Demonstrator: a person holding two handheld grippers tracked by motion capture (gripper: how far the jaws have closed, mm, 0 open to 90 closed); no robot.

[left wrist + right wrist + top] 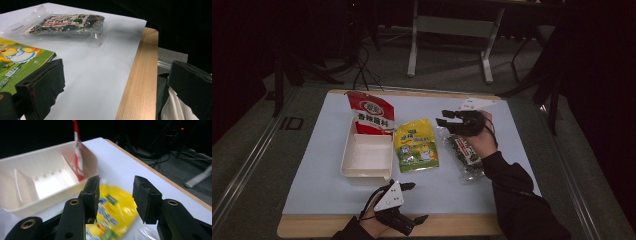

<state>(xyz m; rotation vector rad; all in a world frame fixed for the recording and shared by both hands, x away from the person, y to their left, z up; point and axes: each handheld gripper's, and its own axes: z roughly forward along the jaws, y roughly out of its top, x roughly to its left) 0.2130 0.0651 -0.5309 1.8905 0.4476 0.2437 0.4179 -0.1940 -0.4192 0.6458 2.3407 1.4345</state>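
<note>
1. While the red packet [371, 114] already stands upright in the far end of the white tray [367, 161], the yellow packet [416, 145] lies flat on the table just beside that tray — by the look of it, one packet is packed and two are left.
2. The right gripper [448, 120] hangs above the far end of the yellow packet with its jaws partly apart and nothing between them.
3. The clear packet of dark snacks [464, 154] lies to the right of the yellow one, under the right hand.
4. The left gripper [412, 202] rests at the near edge, jaws wide and empty.
5. A pale blue sheet [322, 170] covers the wooden table [452, 224]; beyond it — grey floor, cables and a white stand [452, 27] in a dark room.
</note>
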